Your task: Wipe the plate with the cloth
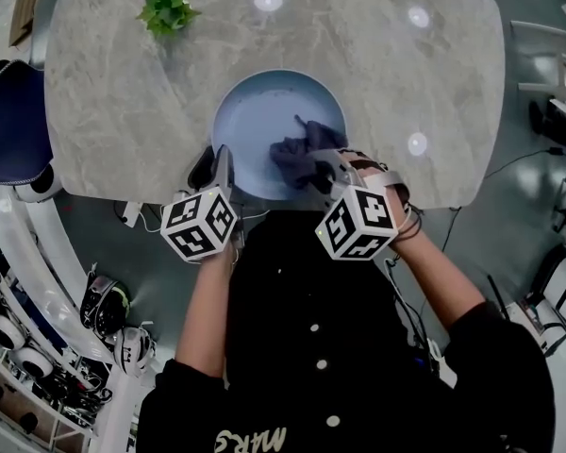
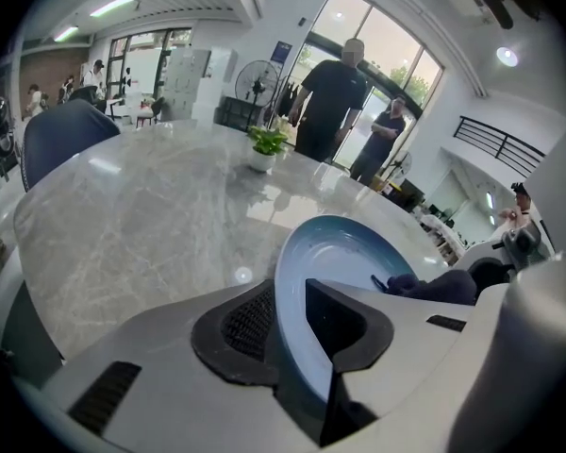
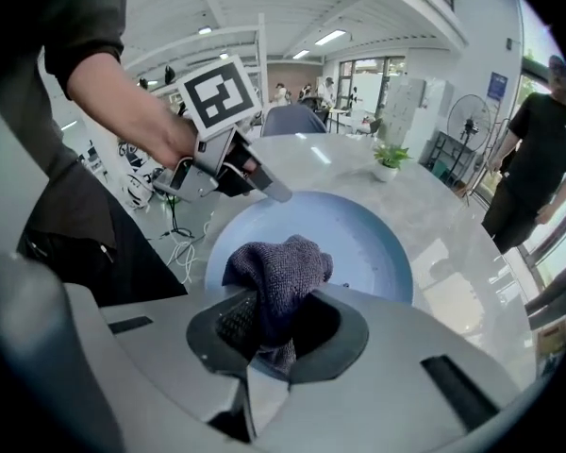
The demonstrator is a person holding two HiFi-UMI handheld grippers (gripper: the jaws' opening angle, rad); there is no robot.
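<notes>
A pale blue plate (image 1: 264, 111) lies on the marble table (image 1: 113, 111), close to its near edge. My left gripper (image 1: 217, 161) sits at the plate's near-left rim. In the left gripper view the plate's (image 2: 335, 248) rim stands between the jaws of the left gripper (image 2: 292, 319), which look slightly parted around it. My right gripper (image 1: 325, 173) hovers over the plate's near-right part, shut on a dark blue cloth (image 1: 297, 154). In the right gripper view the cloth (image 3: 278, 272) bunches up out of the right gripper (image 3: 278, 324) above the plate (image 3: 358, 239), with the left gripper (image 3: 264, 189) at the rim behind.
A small green potted plant (image 1: 168, 8) stands at the table's far left. A dark blue chair (image 1: 9, 121) sits off the left edge. Cables lie on the floor under the near edge. Two people (image 2: 330, 102) stand beyond the far side.
</notes>
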